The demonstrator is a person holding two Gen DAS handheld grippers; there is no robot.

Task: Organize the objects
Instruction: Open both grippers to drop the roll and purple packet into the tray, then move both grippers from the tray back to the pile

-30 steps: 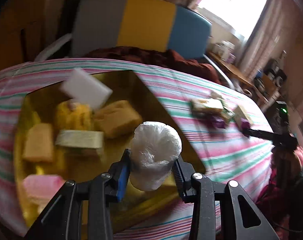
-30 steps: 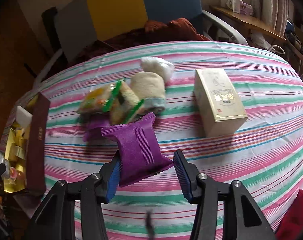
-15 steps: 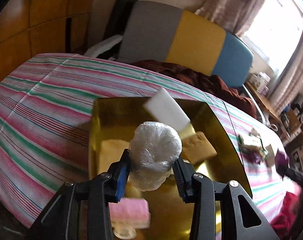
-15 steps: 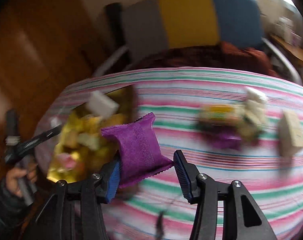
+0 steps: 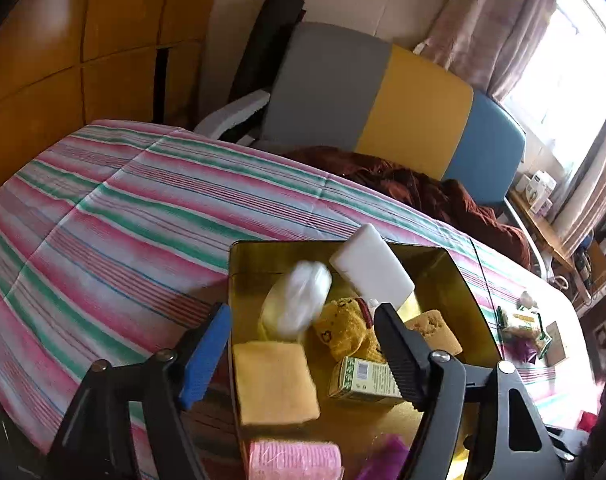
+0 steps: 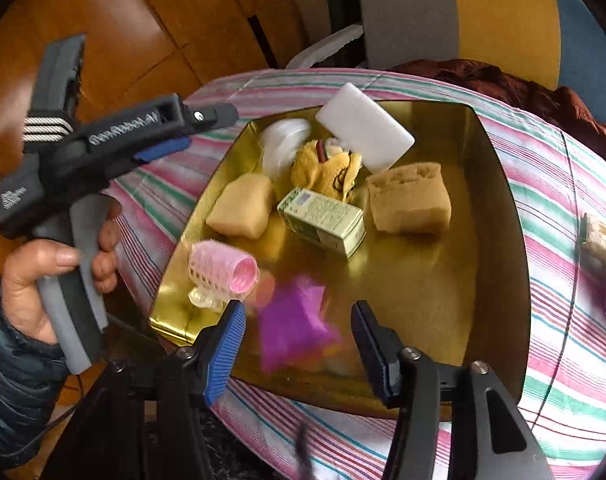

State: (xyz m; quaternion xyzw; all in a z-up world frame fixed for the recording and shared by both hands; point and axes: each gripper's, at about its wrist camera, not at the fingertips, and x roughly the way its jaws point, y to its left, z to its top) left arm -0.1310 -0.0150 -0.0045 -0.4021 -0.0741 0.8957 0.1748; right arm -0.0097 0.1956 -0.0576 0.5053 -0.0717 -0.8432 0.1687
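A gold tray (image 5: 443,276) (image 6: 491,240) lies on the striped tablecloth and holds several items. My left gripper (image 5: 303,344) is open over the tray's left side; the plastic-wrapped white roll (image 5: 301,306) (image 6: 281,144) is blurred, free of the jaws, at the tray's far left. My right gripper (image 6: 299,344) is open over the tray's near edge; the purple packet (image 6: 293,324) is blurred between and below its jaws, free of them. The left gripper also shows in the right wrist view (image 6: 163,136), held in a hand.
In the tray: a white block (image 6: 365,126), yellow cloth (image 6: 329,168), green box (image 6: 323,222), two tan sponges (image 6: 409,204) (image 6: 243,210) and a pink hair roller (image 6: 223,270). More snack packets (image 5: 523,324) lie on the table to the right. A chair (image 5: 383,96) stands behind.
Both grippers have opened. The white roll has dropped from my left gripper into the tray. The purple packet has left my right gripper, which moved over the tray.
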